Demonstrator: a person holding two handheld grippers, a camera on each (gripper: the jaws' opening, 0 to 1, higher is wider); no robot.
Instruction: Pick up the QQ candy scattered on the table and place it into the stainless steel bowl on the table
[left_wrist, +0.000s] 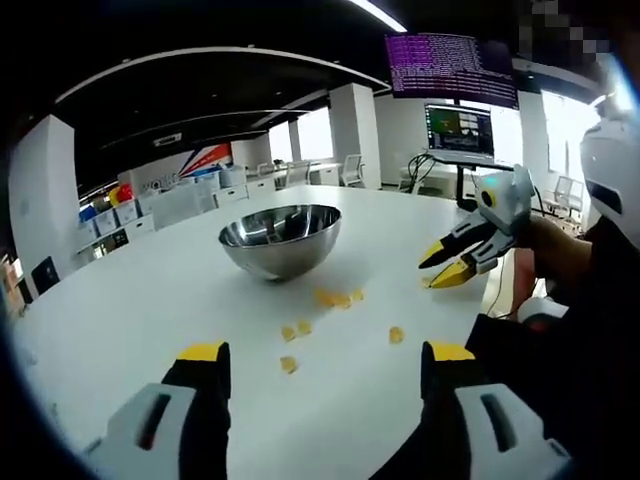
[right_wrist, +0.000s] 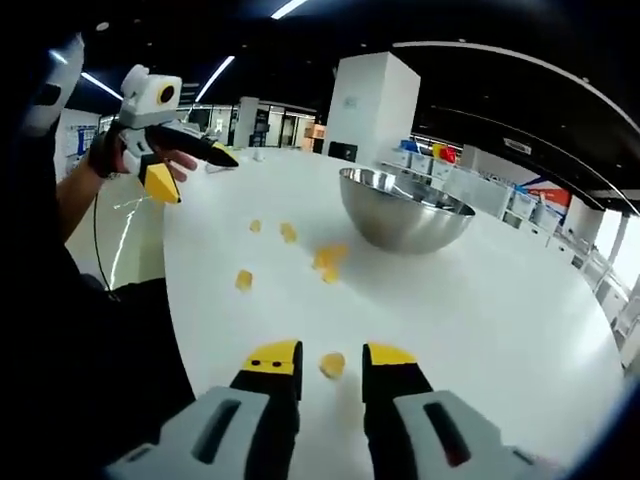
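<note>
Yellow QQ candies (left_wrist: 334, 298) scattered on the white tabletop (left_wrist: 150, 310), stainless steel bowl (left_wrist: 281, 238) beyond them.

In the left gripper view: a small cluster of candies just in front of the bowl, a few single pieces nearer the camera, one more (left_wrist: 396, 334) off to the right. Bowl upright, nothing visible inside. Left gripper (left_wrist: 325, 355) spread wide, jaws apart above the tabletop, nothing between them. In the right gripper view: one candy (right_wrist: 332, 365) lying between the yellow tips of the right gripper (right_wrist: 331, 357), jaws narrowly parted either side of it; contact impossible to tell. More pieces farther out toward the bowl (right_wrist: 405, 210). Around the tabletop: white pillars, office chairs, a monitor (left_wrist: 459, 130) on a stand and a large screen of text (left_wrist: 450, 68) above it.
</note>
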